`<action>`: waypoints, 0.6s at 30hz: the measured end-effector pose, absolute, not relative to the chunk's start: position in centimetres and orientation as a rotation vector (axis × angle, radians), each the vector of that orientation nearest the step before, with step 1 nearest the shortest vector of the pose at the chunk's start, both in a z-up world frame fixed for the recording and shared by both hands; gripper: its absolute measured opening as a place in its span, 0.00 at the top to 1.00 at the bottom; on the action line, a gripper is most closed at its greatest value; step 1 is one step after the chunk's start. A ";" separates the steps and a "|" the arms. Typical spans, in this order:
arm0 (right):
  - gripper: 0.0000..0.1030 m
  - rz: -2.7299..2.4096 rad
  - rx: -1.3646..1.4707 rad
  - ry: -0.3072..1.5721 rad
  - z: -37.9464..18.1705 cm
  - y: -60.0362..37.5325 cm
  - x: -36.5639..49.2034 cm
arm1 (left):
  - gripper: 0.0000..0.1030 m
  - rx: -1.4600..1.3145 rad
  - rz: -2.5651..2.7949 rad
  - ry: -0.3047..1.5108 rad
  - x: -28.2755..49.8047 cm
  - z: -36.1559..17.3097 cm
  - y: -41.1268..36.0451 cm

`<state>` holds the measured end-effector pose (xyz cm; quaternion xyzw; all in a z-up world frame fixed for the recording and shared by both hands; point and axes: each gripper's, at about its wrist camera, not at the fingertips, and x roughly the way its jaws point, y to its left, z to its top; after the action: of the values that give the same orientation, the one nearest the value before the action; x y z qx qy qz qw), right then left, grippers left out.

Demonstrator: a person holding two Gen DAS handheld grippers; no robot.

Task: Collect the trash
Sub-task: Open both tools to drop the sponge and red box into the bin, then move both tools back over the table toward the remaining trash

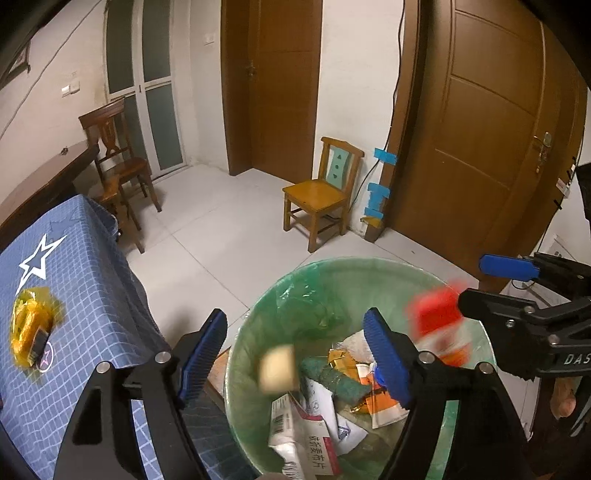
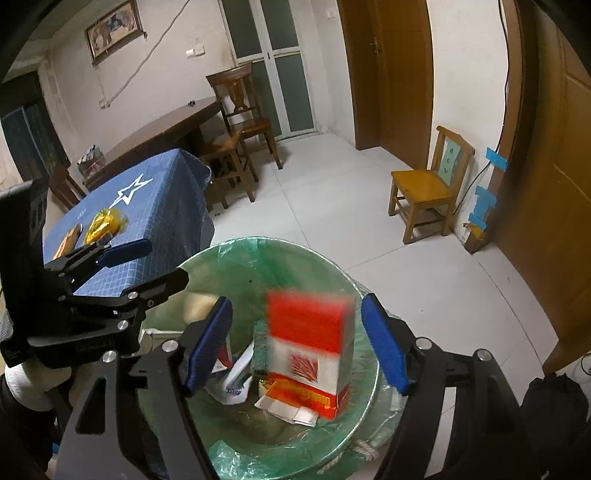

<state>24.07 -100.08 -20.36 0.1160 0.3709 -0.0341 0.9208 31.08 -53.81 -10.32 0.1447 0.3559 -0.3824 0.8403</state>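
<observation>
You are in a room of a home. Far on the left a dark wooden dining table (image 2: 162,125) stands with a dining chair (image 2: 243,110), under a framed picture (image 2: 113,29). Brown wooden doors (image 1: 491,122) and a small chair (image 1: 321,188) stand at the right, on a white tiled floor (image 1: 221,236).

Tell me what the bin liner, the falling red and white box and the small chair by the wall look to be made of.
Bin liner: thin green plastic film, translucent, crinkled and glossy. Red and white box: probably printed cardboard, with flat faces and straight edges, though motion blur leaves its finish unclear. Small chair: wood, honey-coloured with a shiny varnished seat; its pale green back panel looks painted.
</observation>
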 end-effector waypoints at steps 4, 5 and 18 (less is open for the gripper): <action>0.32 -0.071 0.246 0.751 -20.1 -100.0 23.7 | 0.24 0.308 -0.810 0.752 30.9 -10.1 -53.5; 0.32 -0.068 0.246 0.748 -20.0 -99.9 23.6 | 0.24 0.309 -0.811 0.751 30.8 -10.0 -53.5; 0.32 -0.082 0.232 0.693 -19.1 -99.4 21.0 | 0.22 0.303 -0.812 0.722 28.9 -8.6 -52.2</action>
<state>20.99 -99.35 -19.12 0.1132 0.3389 -0.0403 0.9331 28.92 -52.24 -8.59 0.1438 0.3424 -0.3849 0.8450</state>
